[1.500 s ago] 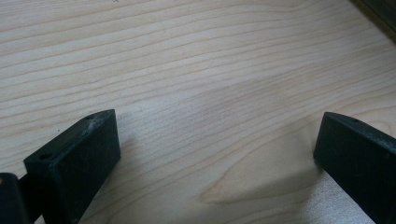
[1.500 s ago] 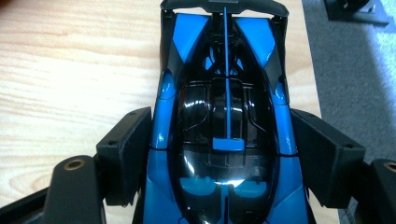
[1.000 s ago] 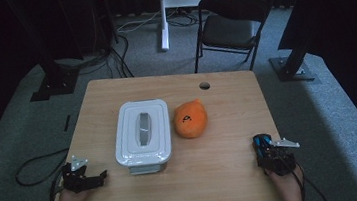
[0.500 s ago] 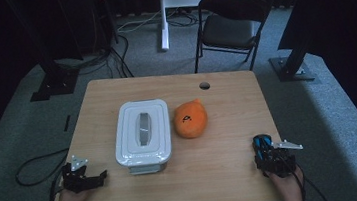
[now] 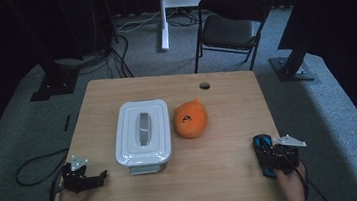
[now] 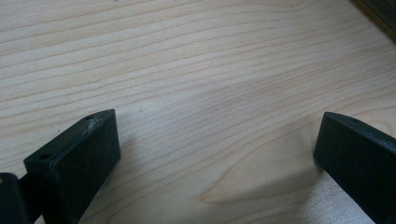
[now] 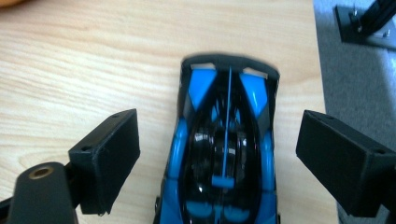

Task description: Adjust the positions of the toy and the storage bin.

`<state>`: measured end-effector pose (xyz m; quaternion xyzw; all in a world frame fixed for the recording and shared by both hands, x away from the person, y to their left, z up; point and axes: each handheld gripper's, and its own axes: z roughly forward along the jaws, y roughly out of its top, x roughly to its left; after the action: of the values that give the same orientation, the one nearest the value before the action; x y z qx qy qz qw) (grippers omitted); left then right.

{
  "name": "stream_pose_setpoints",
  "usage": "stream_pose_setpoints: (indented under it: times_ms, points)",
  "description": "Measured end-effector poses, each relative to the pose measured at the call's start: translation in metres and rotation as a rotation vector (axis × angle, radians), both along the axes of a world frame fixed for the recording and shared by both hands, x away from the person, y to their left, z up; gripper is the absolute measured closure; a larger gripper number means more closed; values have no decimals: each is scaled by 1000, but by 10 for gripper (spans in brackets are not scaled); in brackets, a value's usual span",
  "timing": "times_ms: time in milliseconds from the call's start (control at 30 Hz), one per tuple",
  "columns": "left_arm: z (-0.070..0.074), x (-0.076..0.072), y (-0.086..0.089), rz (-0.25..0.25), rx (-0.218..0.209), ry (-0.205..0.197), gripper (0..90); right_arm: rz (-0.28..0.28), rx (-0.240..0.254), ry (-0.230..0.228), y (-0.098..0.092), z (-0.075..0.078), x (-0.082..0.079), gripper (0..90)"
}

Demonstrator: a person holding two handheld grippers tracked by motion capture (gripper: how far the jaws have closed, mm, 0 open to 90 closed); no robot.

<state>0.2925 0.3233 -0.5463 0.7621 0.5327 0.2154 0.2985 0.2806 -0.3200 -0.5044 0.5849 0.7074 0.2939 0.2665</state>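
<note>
Toy car (image 7: 224,154), blue and black, sits on the worktop (image 5: 224,171) at its near right corner, between the right gripper's jaws. Going left to right in the high view: left gripper (image 5: 99,176) rests at the near left edge of the worktop, well apart from everything; in the left gripper view its jaws stand wide with only bare wood between them, holding nothing. Next comes a white lidded box (image 5: 142,132) mid-worktop, then just beside it an orange plush toy (image 5: 191,119), the two near but seemingly not touching. Far right is the right gripper (image 5: 267,146) over the car (image 5: 263,154). Handling judgement: the car looks like a light, rigid plastic shell, glossy and so likely slippery on the curved canopy; the thin rear wing and centre fin look fragile, and it probably rolls if nudged lengthwise. Best hold is likely across the flat body sides at mid-length, squeezing from both flanks, not on the wing or roof. Right jaws: they have just been opening and now stand wide, one pad on each side of the car with a clear gap of wood showing on both sides, so no pad presses on it; the car lies between them, not gripped.
</note>
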Motion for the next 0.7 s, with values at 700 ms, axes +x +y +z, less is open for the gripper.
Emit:
stream_pose_setpoints:
  times_ms: [700]
  points:
    - [0, 0, 0, 0, 0, 1, 8, 127, 77, -79, 27, 28, 31, 129]
